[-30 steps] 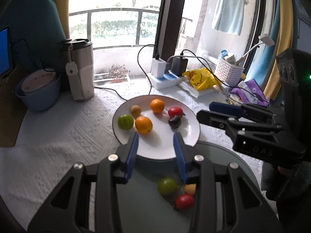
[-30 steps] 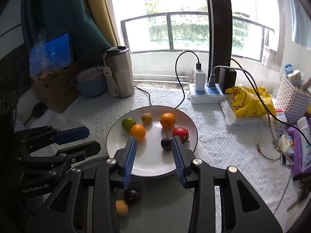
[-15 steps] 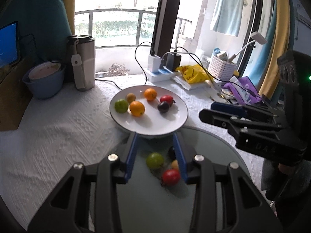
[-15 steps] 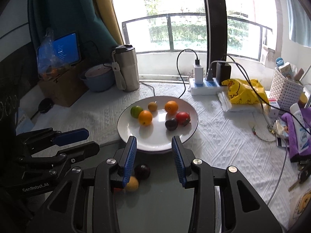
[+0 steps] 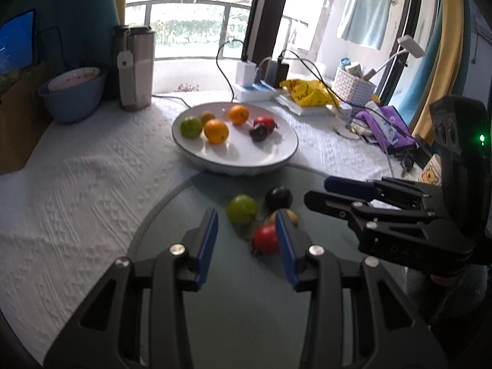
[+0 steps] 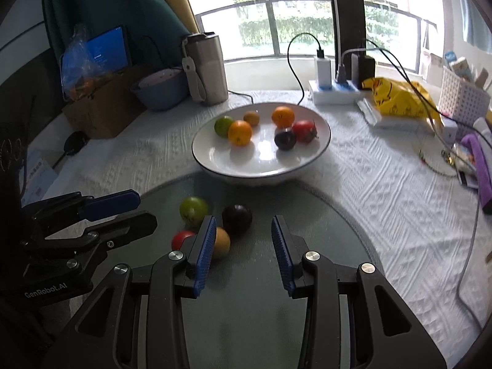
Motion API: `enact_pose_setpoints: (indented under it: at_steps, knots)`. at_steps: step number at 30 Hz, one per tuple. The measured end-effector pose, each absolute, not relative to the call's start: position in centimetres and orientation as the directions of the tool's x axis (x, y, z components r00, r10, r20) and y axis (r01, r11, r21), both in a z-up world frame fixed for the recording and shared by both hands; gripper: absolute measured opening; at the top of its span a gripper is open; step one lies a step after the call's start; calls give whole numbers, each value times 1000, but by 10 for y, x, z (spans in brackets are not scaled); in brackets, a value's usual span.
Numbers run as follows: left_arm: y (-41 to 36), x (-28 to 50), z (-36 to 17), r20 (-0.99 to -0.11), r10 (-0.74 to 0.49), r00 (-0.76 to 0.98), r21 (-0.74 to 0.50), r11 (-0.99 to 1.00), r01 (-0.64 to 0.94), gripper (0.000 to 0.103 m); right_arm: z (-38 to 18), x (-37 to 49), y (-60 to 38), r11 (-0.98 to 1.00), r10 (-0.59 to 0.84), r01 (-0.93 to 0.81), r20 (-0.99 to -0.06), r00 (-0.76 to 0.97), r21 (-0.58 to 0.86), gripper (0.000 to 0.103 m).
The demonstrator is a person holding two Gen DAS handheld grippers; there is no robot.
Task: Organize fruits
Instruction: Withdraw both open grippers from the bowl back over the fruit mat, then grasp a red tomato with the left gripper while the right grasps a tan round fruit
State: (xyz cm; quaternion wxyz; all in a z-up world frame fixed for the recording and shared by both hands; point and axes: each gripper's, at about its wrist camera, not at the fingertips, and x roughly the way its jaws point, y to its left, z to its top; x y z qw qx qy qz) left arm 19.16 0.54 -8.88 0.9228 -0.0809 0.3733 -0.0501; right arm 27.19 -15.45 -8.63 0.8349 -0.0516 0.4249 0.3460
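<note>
red fruit [image 5: 267,239] lies just beside the empty left hand-held gripper [image 5: 246,236].

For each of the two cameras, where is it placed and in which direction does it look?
Left wrist view: sits on the left hand-held gripper, looks forward and down at loose fruits on the glass tabletop; the right hand-held gripper shows at right.
Right wrist view: sits on the right hand-held gripper, facing likewise; the left hand-held gripper shows at left.
Both share the white plate of fruits.
</note>
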Motion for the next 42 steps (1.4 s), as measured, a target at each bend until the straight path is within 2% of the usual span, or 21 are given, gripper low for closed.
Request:
enact_pose_setpoints:
  at_steps: [11,18,22,23,24,42]
  knots:
    - [-18,204,-108,-715,-202,669,-187,978,95,41,-91,275,-172,780,518,-588,-749,414,214,40]
    - [-23,213,-121,-761,-151,632,-118,989,94,41,-93,276,-175,785,515,-579,-751,413,220,40]
    - [-22,213,-122,-753,-164,637,-120,986,113,39,-91,276,-174,783,518,-582,-749,413,221,40]
    - [-22,212,-121,-750,-166,641,-117,986,118,31,-91,275,-174,783,518,-582,-749,413,221,40]
    - [-23,211,-121,-748,-166,643,-111,986,125,30,-91,275,-173,783,518,-582,-749,413,221,40]
    - [17,185,-104,-704,-137,697,-141,989,52,29,-104,263,-131,738,522,-638,-785,334,220,40]
